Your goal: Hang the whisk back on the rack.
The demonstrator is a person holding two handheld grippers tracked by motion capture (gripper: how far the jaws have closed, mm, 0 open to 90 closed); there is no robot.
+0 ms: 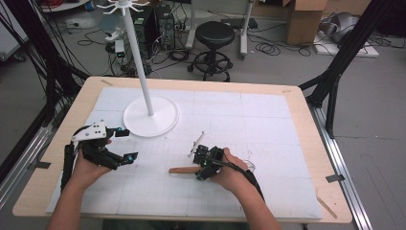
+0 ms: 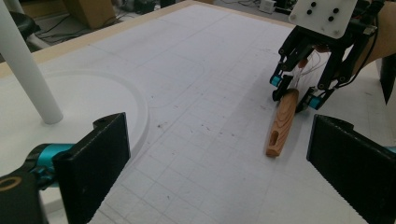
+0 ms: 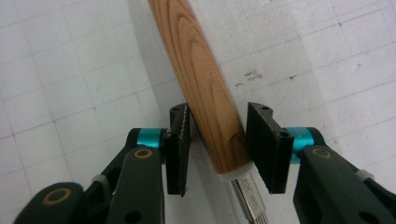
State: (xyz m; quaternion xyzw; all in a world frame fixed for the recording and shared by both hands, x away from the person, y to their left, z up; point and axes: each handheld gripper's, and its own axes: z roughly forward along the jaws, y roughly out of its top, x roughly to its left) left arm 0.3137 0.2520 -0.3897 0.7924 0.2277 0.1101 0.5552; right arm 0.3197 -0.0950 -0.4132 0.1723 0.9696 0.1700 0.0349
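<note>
— Wooden handle [image 1: 182,169], then. Lay where?

— Lay flat on the white gridded mat [image 1: 249,124] spread over the surface [image 1: 311,158], in the near right part as seen from the high view. Sat well apart from the white stand [image 1: 143,125]. Pointed its free end, the one with a slot cut in it, toward the left gripper [image 1: 129,143].

— And the right gripper [image 1: 198,168]?

— Reached down over the handle's other end, right where a metal shank [image 3: 247,200] left the wood. Straddled it there with the jaws apart, one on each side and close in. Showed a thin dark gap between one pad and the wood in the right gripper view, so not clamped on it.

— Raised off the mat at all?

— No. Rested on the mat along its whole visible length in the left gripper view.

— Left gripper?

— Hovered over the left part of the mat, just beside the stand's round base. Gripped nothing. Had the jaws spread wide, with bare gridded mat between them. Faced the handle and the right gripper across the mat.

— Stand itself?

— Stood upright on its round base, pole rising past the far edge of the surface in the high view.
</note>
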